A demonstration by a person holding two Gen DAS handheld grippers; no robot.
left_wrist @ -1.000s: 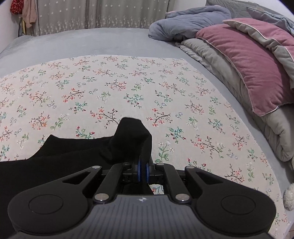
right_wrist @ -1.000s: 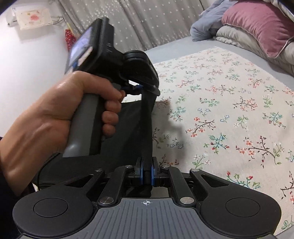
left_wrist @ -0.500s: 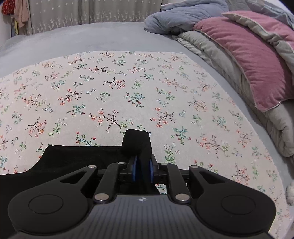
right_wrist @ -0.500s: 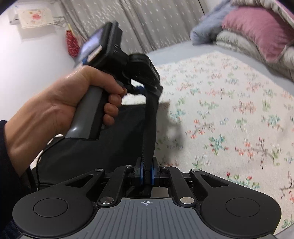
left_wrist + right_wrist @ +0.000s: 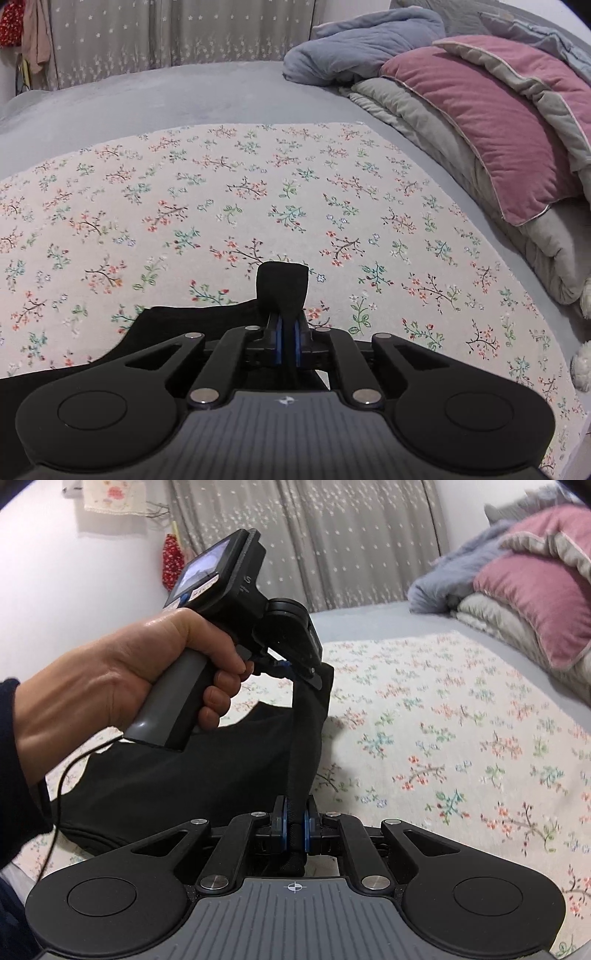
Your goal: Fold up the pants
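On the flowered sheet [image 5: 258, 192] that covered part of the grey bed [image 5: 155, 92], the black pants [image 5: 177, 775] lay mostly flat at the near left. One edge of the cloth was lifted off the sheet and drawn into a taut band. Seen from the right wrist, this band ran straight away from the camera, from the right gripper [image 5: 294, 829] up to the left gripper [image 5: 295, 664]. The rest of the garment spread leftward from the band, sagging onto the sheet, so its long axis could not be told.

Both pairs of jaws were clamped on the fabric: the left gripper [image 5: 287, 341] had a small fold standing up past its blue pads [image 5: 277, 339], and the right one pinched the band between its own pads.

A left hand [image 5: 147, 675] in a dark sleeve [image 5: 18, 738] gripped the left tool's handle. Beyond lay a pink pillow [image 5: 491, 136], folded grey quilts [image 5: 424, 122], a blue blanket [image 5: 362, 51] and a patterned curtain [image 5: 177, 33].
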